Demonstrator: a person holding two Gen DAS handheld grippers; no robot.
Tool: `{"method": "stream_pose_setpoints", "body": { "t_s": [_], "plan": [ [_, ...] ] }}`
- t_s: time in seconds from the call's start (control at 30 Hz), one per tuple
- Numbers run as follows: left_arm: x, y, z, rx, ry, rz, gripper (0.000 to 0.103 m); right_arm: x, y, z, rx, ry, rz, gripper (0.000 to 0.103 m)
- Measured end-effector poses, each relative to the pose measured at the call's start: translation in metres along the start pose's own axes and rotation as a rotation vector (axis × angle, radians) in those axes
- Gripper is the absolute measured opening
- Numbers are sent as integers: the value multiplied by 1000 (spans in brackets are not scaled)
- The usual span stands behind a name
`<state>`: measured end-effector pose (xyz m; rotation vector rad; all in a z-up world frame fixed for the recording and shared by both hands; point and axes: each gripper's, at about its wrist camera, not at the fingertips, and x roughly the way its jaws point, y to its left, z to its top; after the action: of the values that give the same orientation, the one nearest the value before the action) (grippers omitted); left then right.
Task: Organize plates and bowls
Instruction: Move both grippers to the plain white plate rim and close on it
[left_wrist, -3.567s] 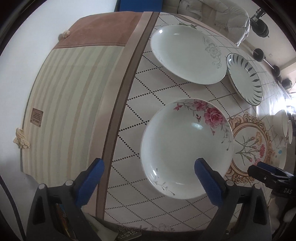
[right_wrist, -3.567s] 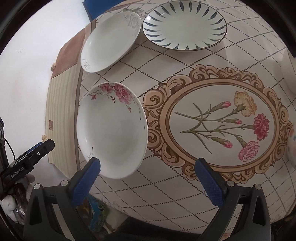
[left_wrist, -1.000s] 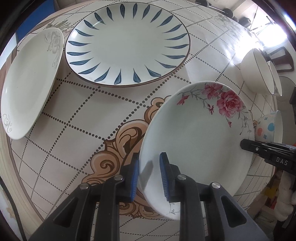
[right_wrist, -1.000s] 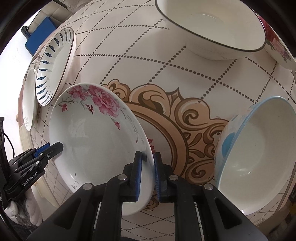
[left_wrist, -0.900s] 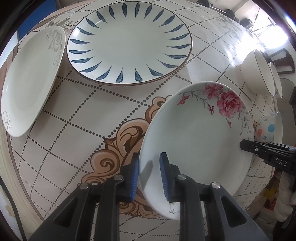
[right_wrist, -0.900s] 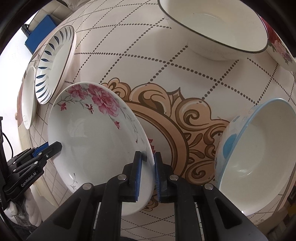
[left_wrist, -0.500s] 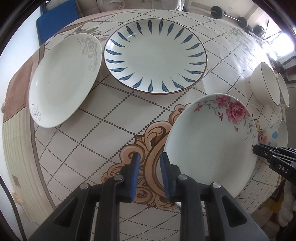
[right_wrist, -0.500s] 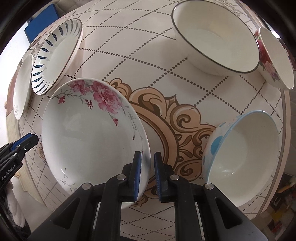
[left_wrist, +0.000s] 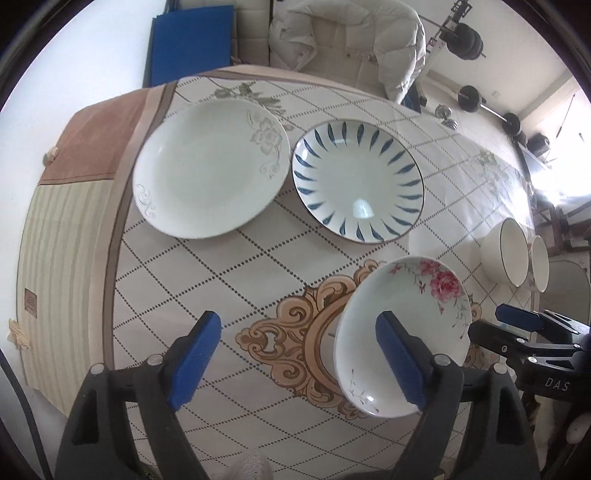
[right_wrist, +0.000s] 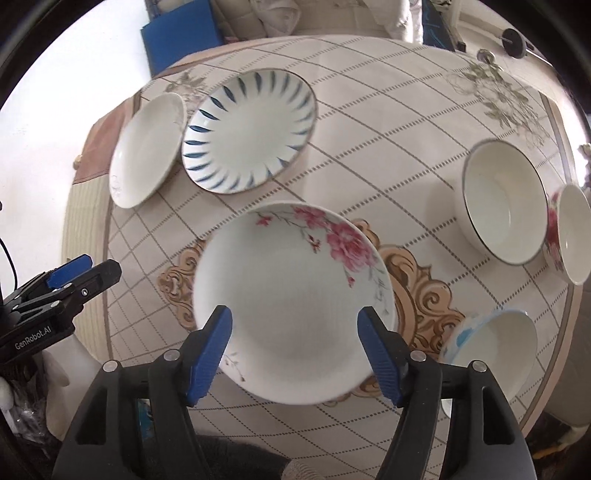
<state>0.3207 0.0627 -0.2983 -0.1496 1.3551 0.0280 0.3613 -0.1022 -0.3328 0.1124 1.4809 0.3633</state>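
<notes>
My left gripper (left_wrist: 297, 358) and right gripper (right_wrist: 294, 350) both with jaws released, rose plate (right_wrist: 291, 295) resting on the surface (right_wrist: 388, 155), blue-striped plate (right_wrist: 251, 133) beyond

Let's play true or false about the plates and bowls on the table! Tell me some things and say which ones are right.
1. The pink flower plate lies on the table with no hand-held gripper pinching it. True.
2. The left hand-held gripper is shut. False: its jaws stand wide open, and so do those of the right hand-held gripper.
3. The blue-striped plate sits beside the white plate with grey flowers. True.
4. The pink flower plate is stacked on the blue-striped plate. False: it lies apart from it, on the tablecloth's gold ornament.
5. Only one bowl is on the table. False: there is a white bowl with a dark rim, a blue-dotted bowl and a red-flowered bowl.
</notes>
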Motion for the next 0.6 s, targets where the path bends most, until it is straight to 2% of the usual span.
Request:
{"method": "stream_pose_setpoints", "body": {
  "t_s": [0.1, 0.2, 0.3, 0.4, 0.6],
  "plan": [
    [-14, 17, 19, -34, -68, 42, 88, -9, 27, 30, -81, -44, 55, 93],
    [-25, 48, 42, -74, -100, 72, 88, -12, 52, 68, -117, -51, 70, 93],
    [-24, 89, 66, -125, -111, 94, 88, -1, 78, 110, -152, -28, 25, 93],
    [-8, 128, 90, -168, -86, 90, 88, 21, 104, 148, -202, 0, -28, 93],
    [38, 182, 121, -176, -10, 53, 87, 85, 128, 219, -143, 83, 5, 93]
  ]
}}
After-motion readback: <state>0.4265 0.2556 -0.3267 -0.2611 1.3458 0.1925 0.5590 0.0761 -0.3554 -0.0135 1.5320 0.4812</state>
